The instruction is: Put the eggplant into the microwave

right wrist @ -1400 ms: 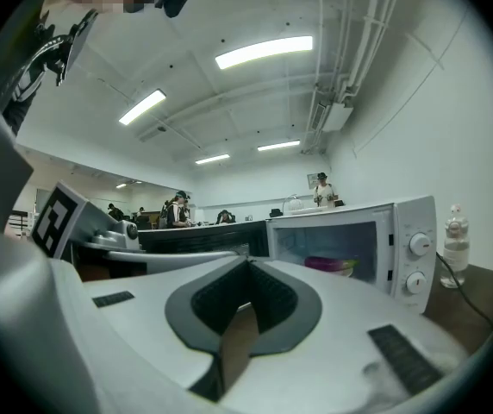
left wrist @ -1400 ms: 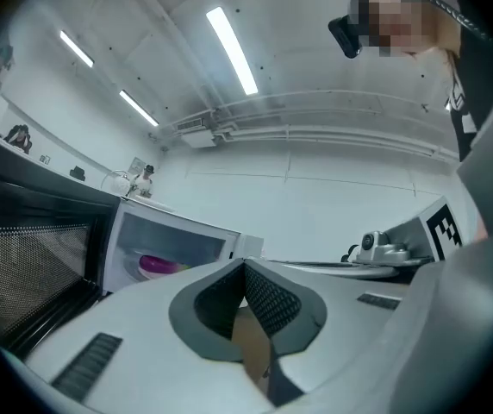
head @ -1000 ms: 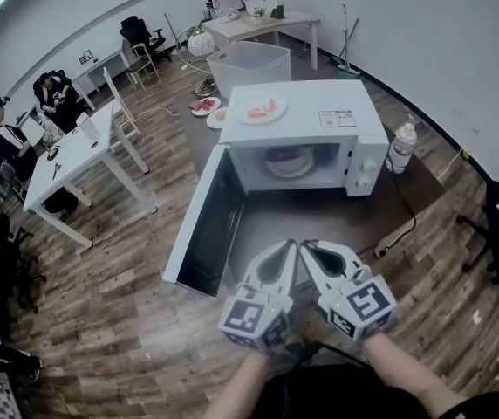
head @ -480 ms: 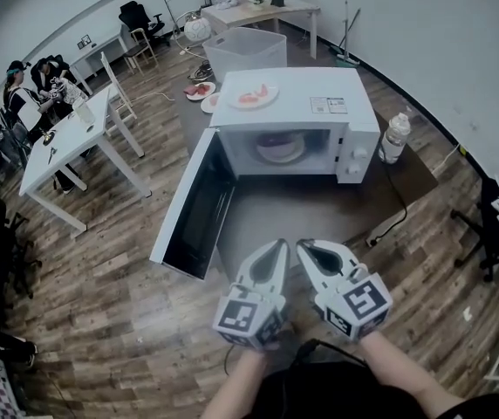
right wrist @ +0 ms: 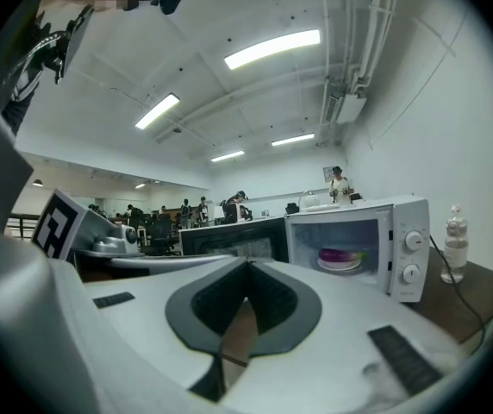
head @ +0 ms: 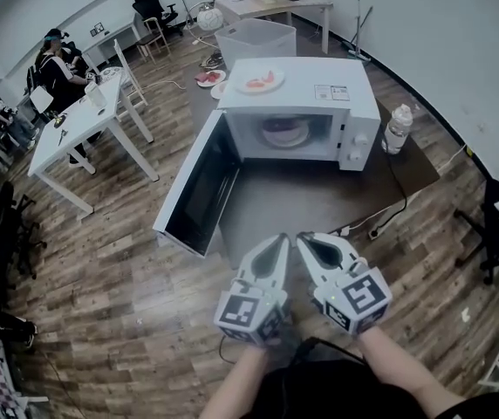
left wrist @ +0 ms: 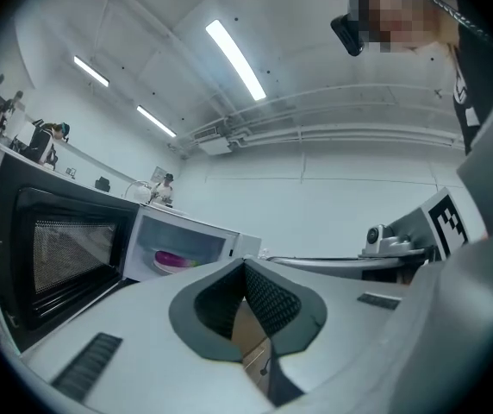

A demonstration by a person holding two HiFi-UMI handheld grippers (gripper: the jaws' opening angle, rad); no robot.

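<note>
The wooden floor (head: 101, 304) fills most of the head view. On it stands a low dark table (head: 306, 212) carrying a white microwave (head: 306, 94). The microwave's door (head: 199, 190) is swung wide open to the left, so the cavity is in plain sight. A white table (head: 75, 133) with a seated person stands well apart at upper left.

In the foreground, the left tool (head: 277, 244) and the right tool (head: 312, 244) are held side by side, both pointing towards the microwave. Each has its jaws pressed together with nothing between them.

A plate (head: 259, 81) with pink pieces lies on top of the microwave. The purple eggplant (head: 283, 129) lies on a dish inside the cavity. A small bottle (head: 396, 129) stands just beside the microwave's right wall.
</note>
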